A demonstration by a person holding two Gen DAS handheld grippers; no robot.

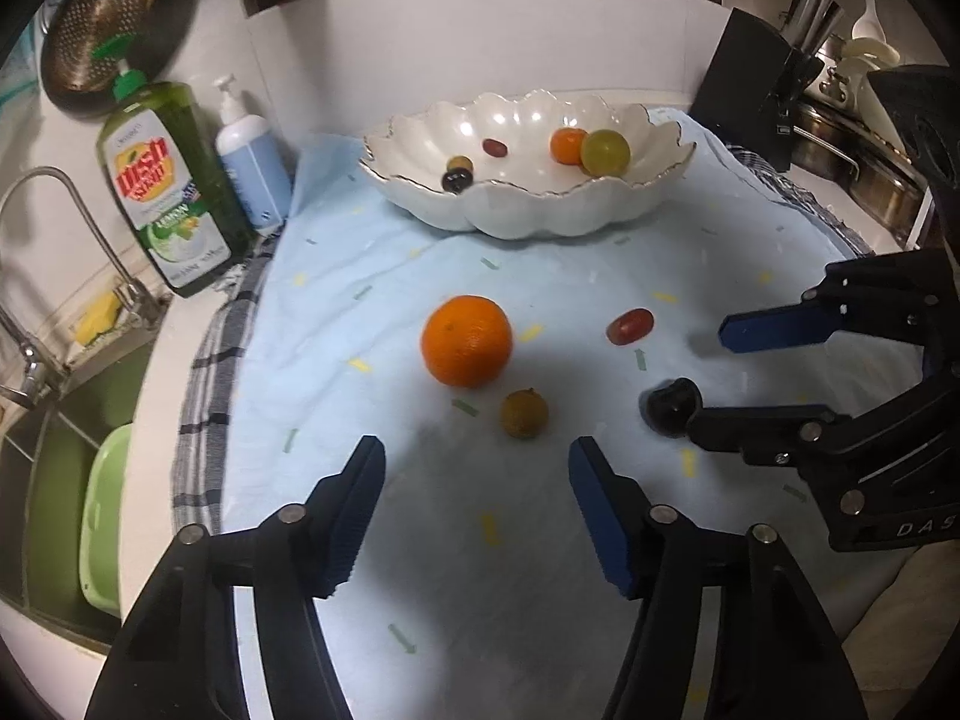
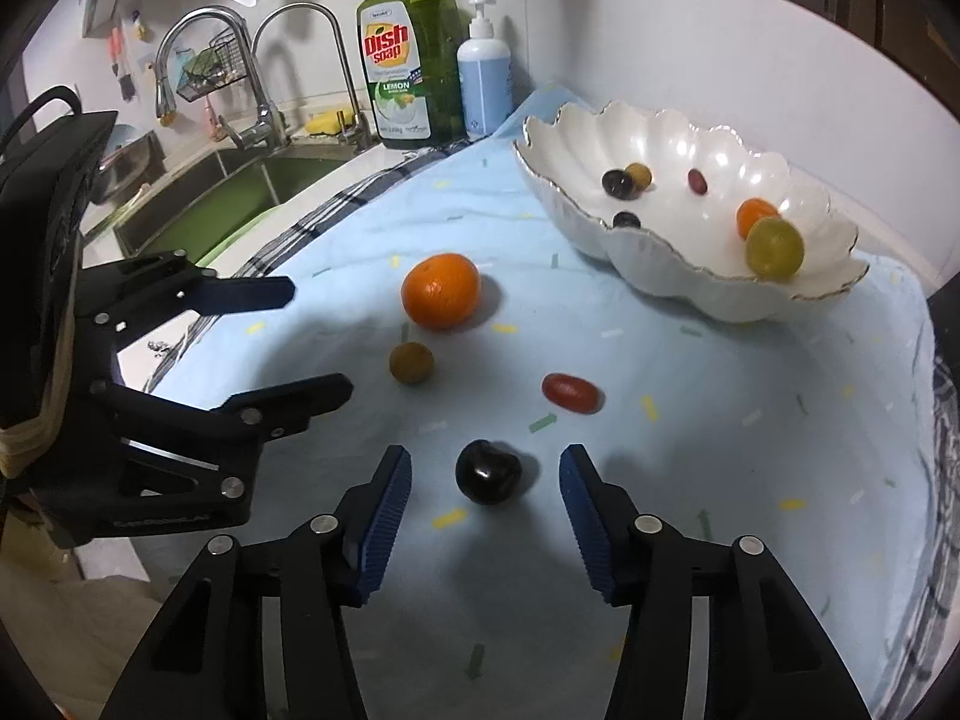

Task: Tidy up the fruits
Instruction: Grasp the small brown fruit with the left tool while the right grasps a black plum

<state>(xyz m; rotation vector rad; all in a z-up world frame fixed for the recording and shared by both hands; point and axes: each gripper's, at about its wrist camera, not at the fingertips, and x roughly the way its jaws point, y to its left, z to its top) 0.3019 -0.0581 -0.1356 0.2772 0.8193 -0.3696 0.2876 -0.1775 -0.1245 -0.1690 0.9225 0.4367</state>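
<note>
On the light blue cloth [image 1: 372,276] lie an orange [image 1: 467,341], a small brown fruit [image 1: 524,414], a red grape tomato [image 1: 629,326] and a dark cherry [image 1: 672,407]. A white scalloped bowl [image 1: 540,210] at the back holds several small fruits. My left gripper [image 1: 477,462] is open and empty, just short of the brown fruit. My right gripper [image 2: 485,471] is open, its fingers on either side of the dark cherry [image 2: 487,473], not touching it. In the right wrist view the orange [image 2: 441,291], brown fruit [image 2: 411,362], tomato [image 2: 570,393] and bowl [image 2: 720,294] lie ahead.
A green dish soap bottle [image 1: 162,180] and a white pump bottle [image 1: 249,162] stand at the back left. A sink [image 2: 240,198] with taps lies left of the cloth. A black knife block [image 1: 756,90] and pots stand at the back right.
</note>
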